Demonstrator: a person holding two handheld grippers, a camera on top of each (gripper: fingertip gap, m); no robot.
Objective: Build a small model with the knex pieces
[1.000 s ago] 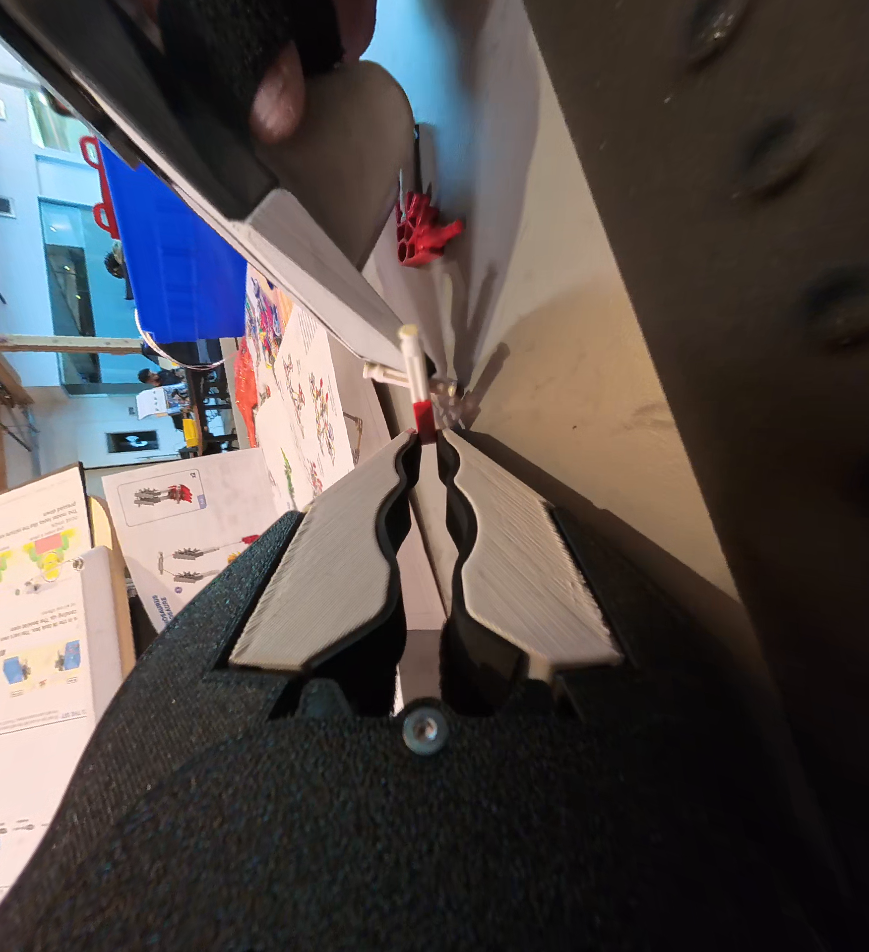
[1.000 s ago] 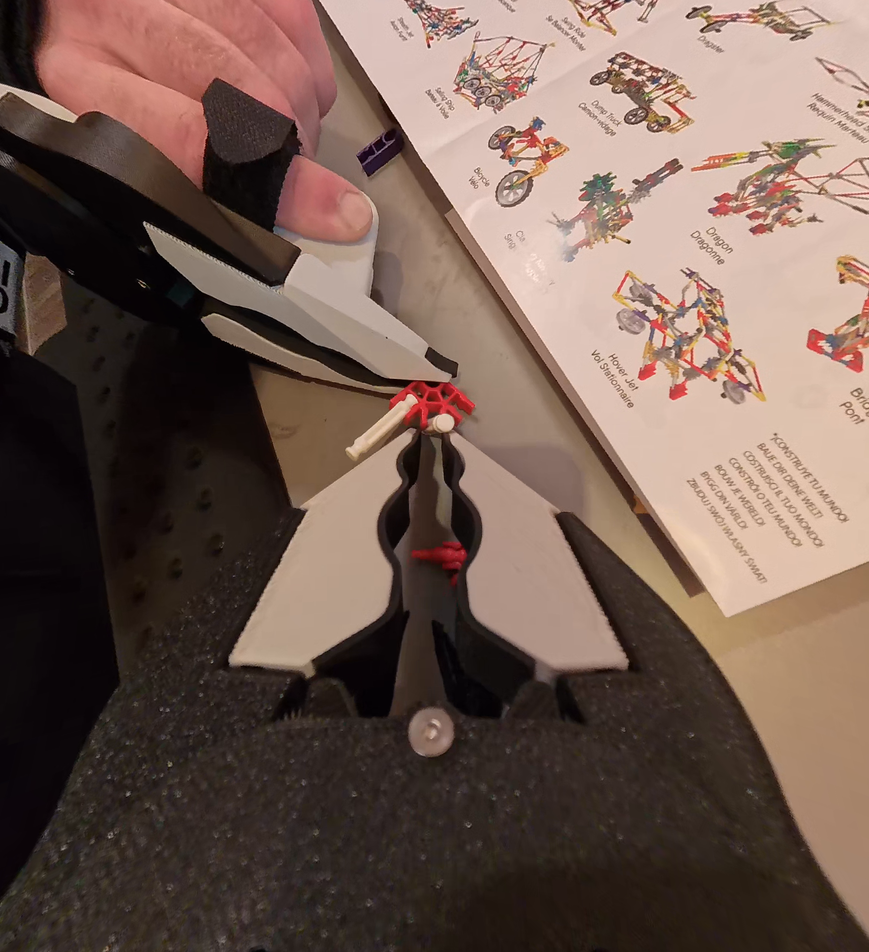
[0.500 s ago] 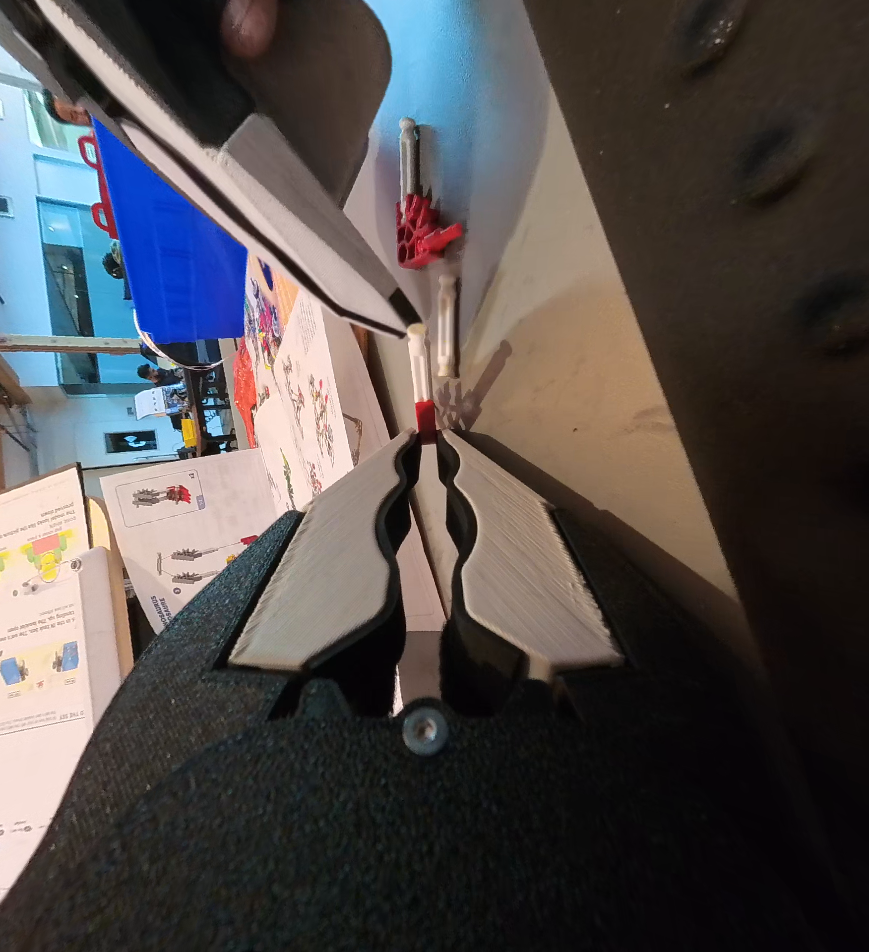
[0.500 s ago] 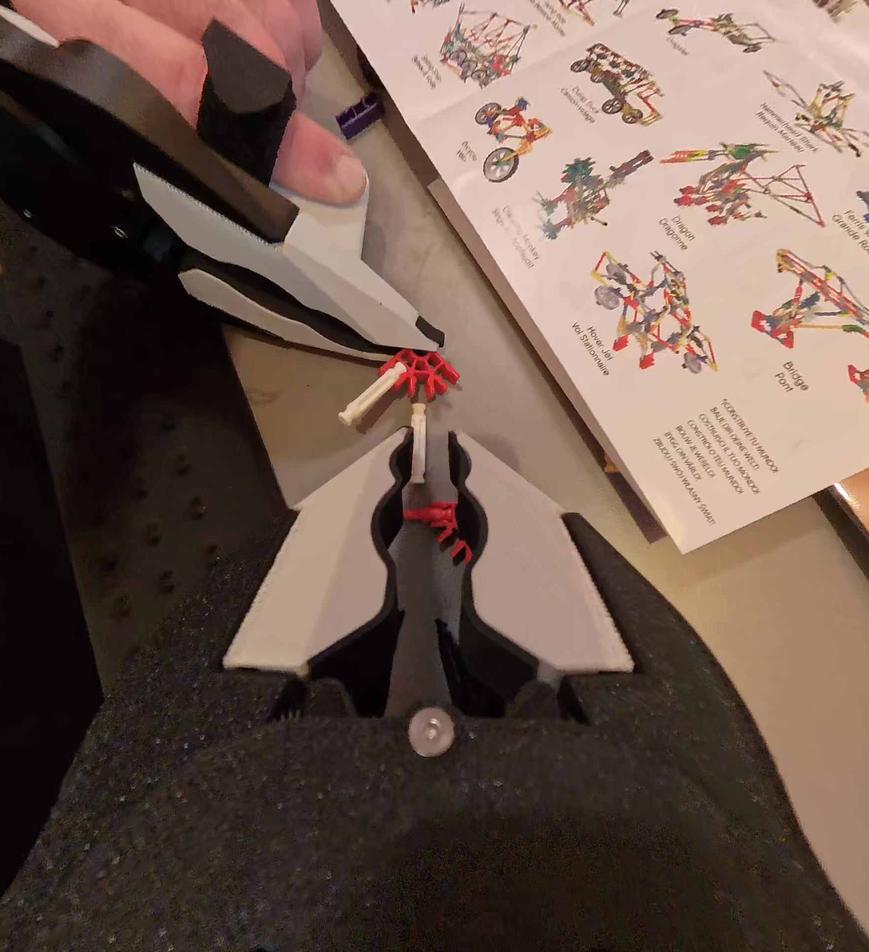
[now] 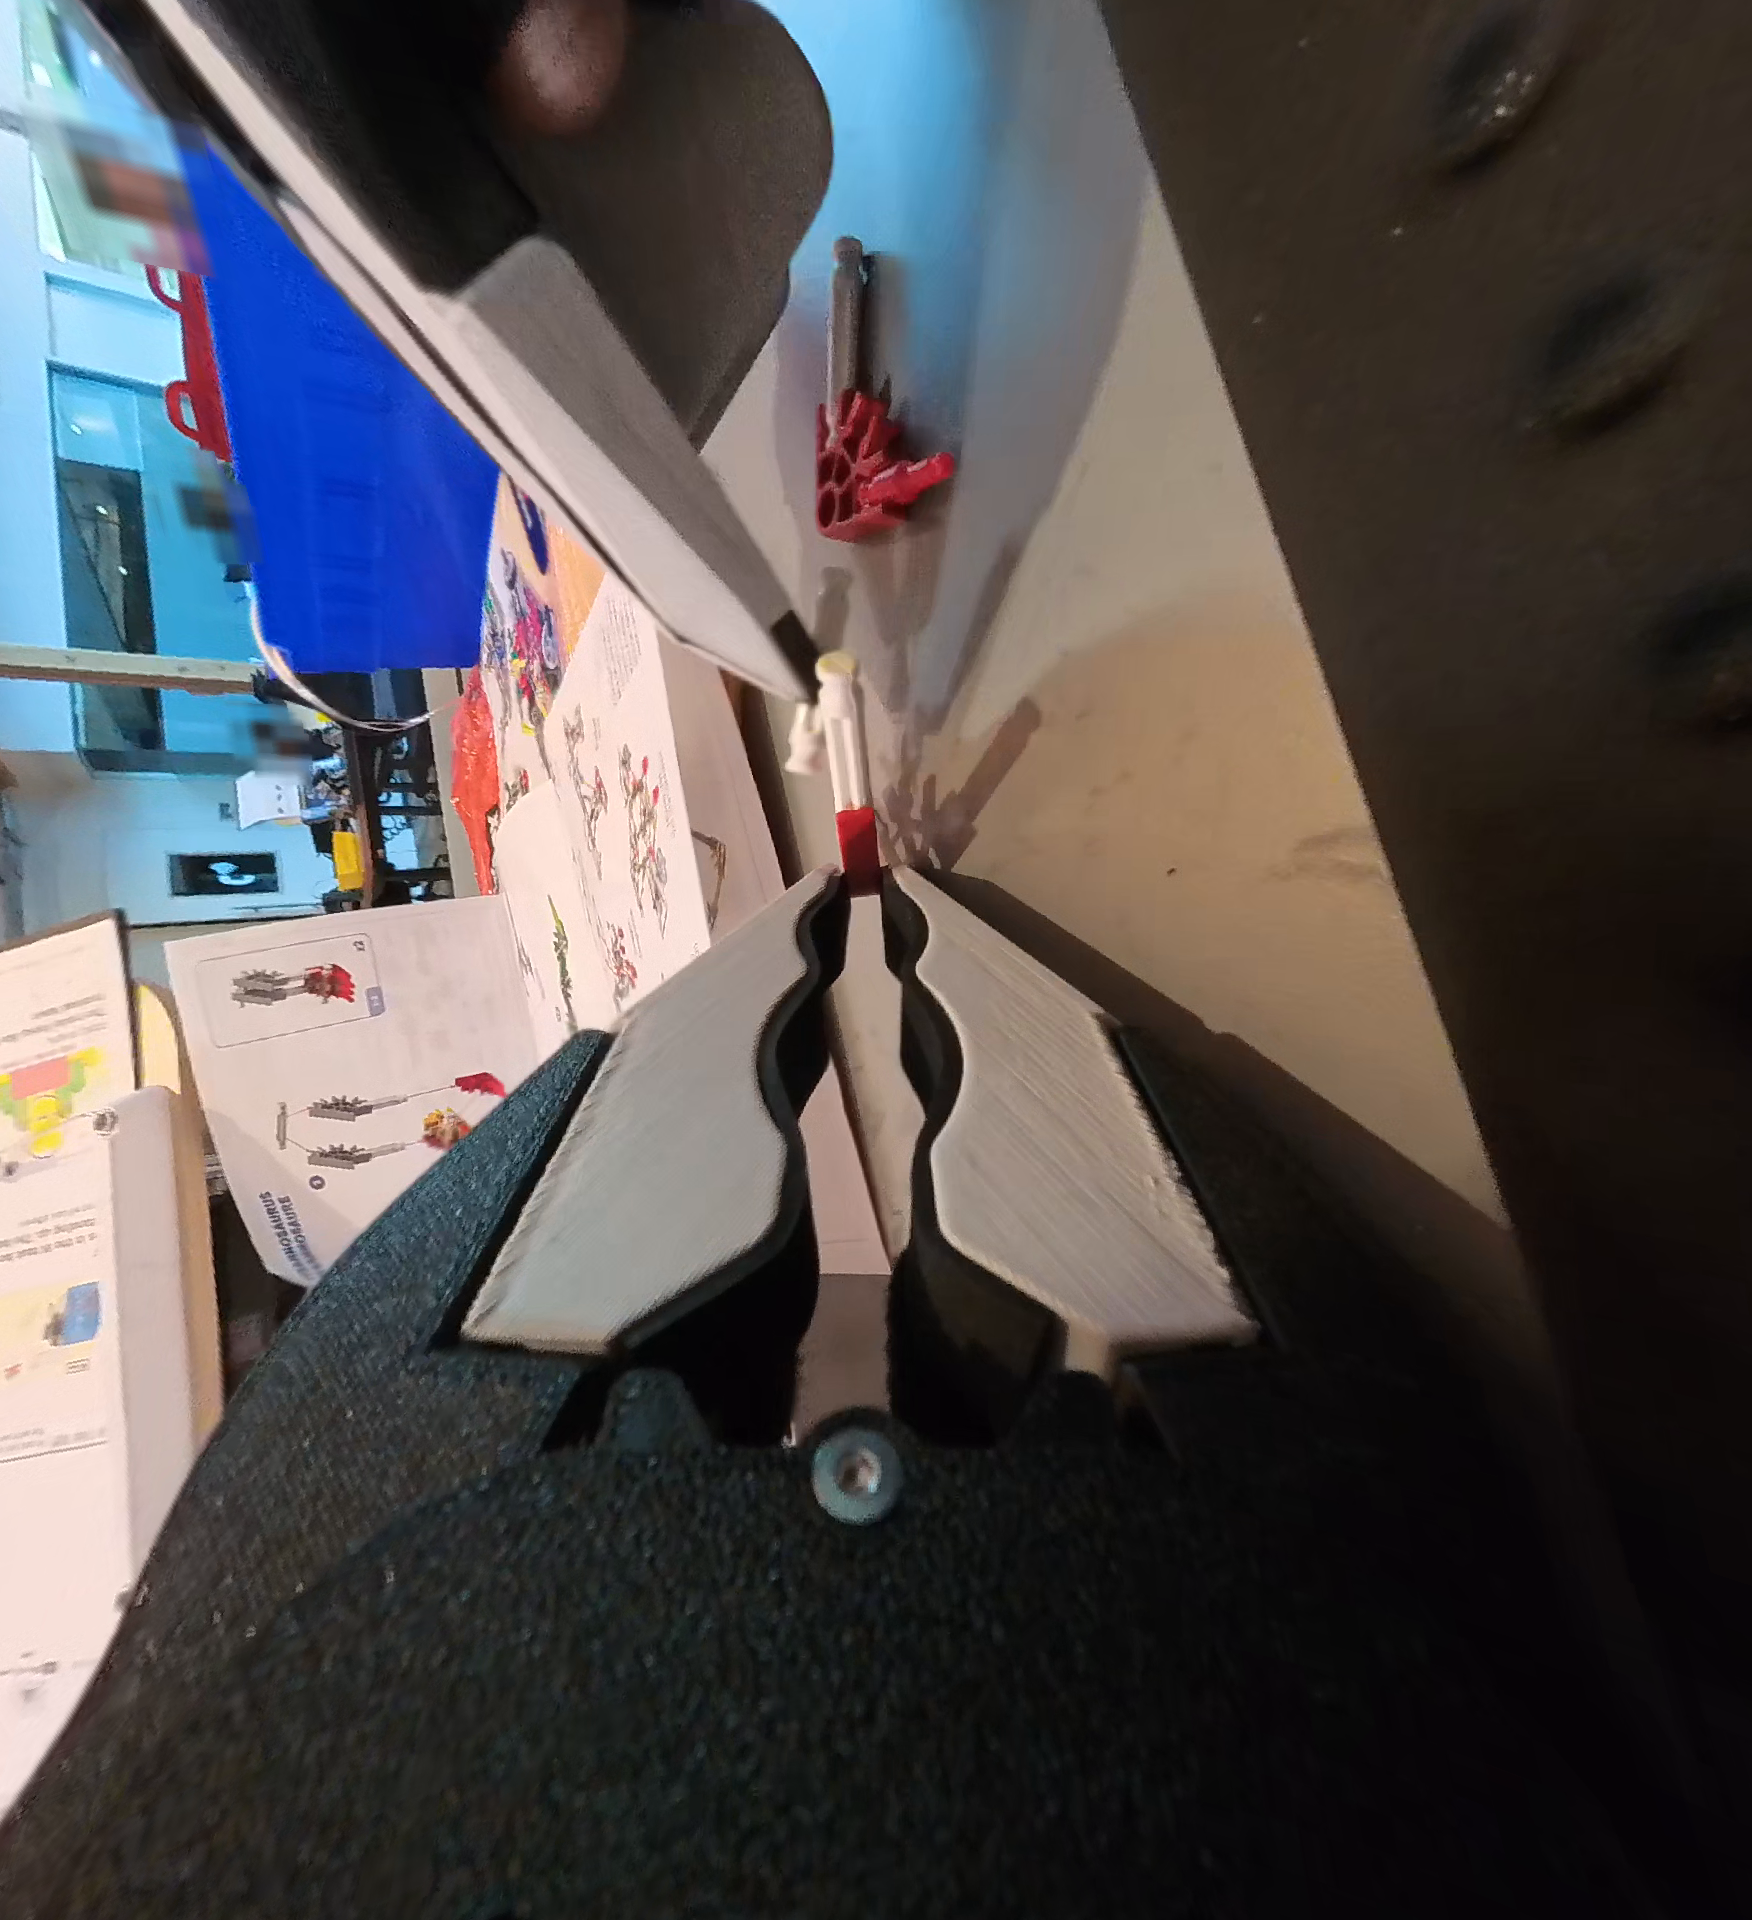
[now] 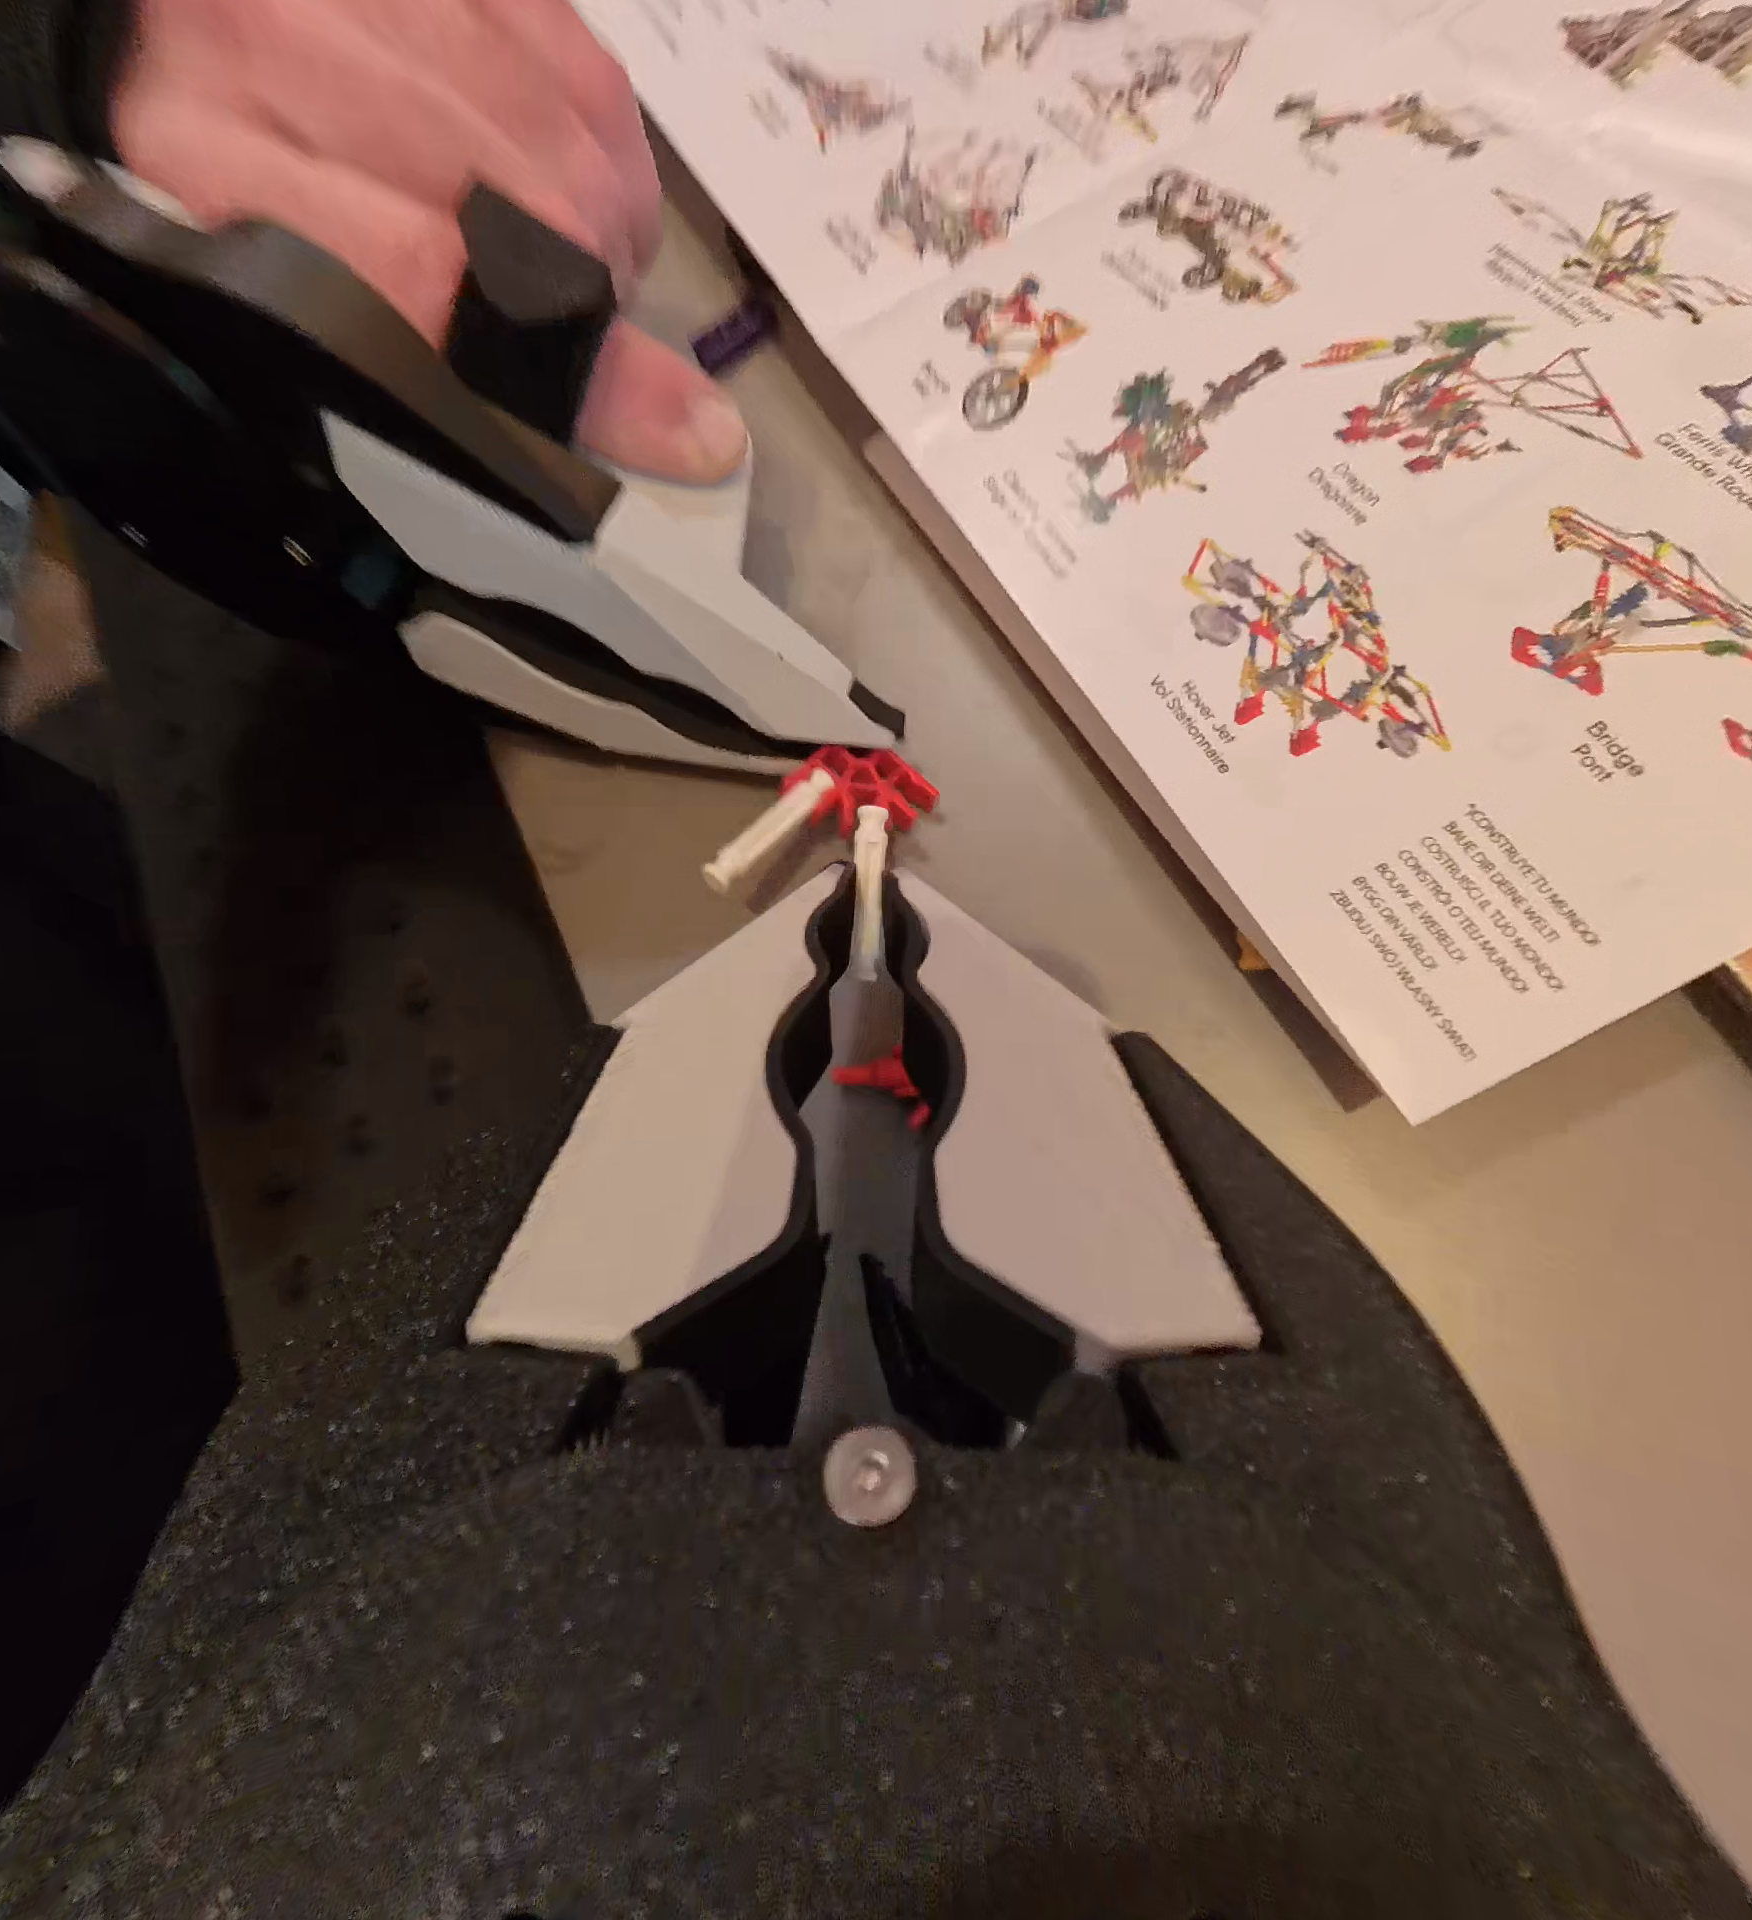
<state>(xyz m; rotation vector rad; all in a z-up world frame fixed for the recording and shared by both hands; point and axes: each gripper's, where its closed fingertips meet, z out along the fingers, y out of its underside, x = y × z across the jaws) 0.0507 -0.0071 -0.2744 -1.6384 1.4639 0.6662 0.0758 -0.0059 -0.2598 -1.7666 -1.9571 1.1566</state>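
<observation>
My left gripper (image 5: 861,883) is shut on a small red connector (image 5: 859,836) that has a white rod (image 5: 844,727) plugged in and pointing forward. In the right wrist view this left gripper (image 6: 877,732) comes in from the upper left in a person's hand (image 6: 384,135) and holds the red connector (image 6: 861,784) with its white rod (image 6: 758,842). My right gripper (image 6: 867,883) is shut on a second white rod (image 6: 867,899), whose tip is at the connector's edge. The right gripper's tips (image 5: 799,665) show in the left wrist view.
Another red connector with a grey rod (image 5: 867,468) lies on the table and also shows between my right fingers (image 6: 882,1081). A printed sheet of model pictures (image 6: 1371,520), a purple piece (image 6: 737,332), a blue box (image 5: 332,447), booklet pages (image 5: 332,1039) and a black perforated board (image 6: 280,987) surround it. Both grippers' tips are close together, under 4 cm apart. It is some 12 centimetres from my left tips to the purple piece (image 6: 737,332).
The right gripper's white rod touched the connector a second ago, drew back clear of it, and now its tip is at the connector again. The left gripper has kept its hold.
</observation>
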